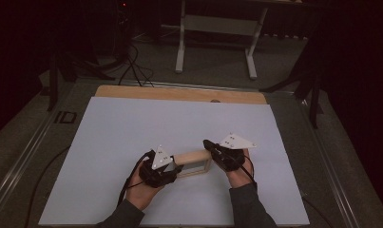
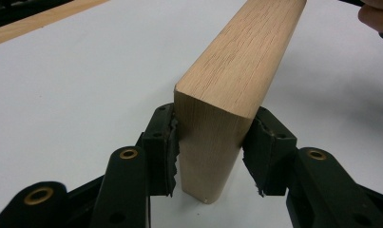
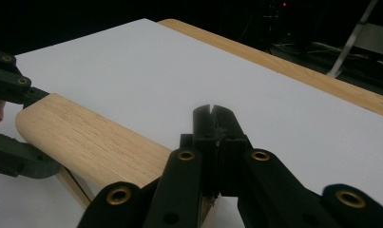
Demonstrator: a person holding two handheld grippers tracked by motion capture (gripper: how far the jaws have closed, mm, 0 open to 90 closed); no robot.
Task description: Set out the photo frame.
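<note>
A light wooden frame (image 1: 194, 156) with a thick rounded top bar stands on the white sheet (image 1: 132, 123), near the front middle. My left gripper (image 1: 177, 168) holds its left end. In the left gripper view the bar's end (image 2: 213, 142) sits between the two black pads, which touch its sides. My right gripper (image 1: 207, 142) is shut, its tips pressed together (image 3: 213, 116) just over the bar's right end (image 3: 94, 142), with nothing visible between them. In the right gripper view the other gripper's fingers (image 3: 11, 83) clasp the far end of the bar.
The white sheet covers a wooden tabletop whose bare strip (image 1: 179, 92) shows at the back. Beyond it stand a metal stand (image 1: 215, 42) and cables (image 1: 132, 66) on the floor. The surroundings are dark.
</note>
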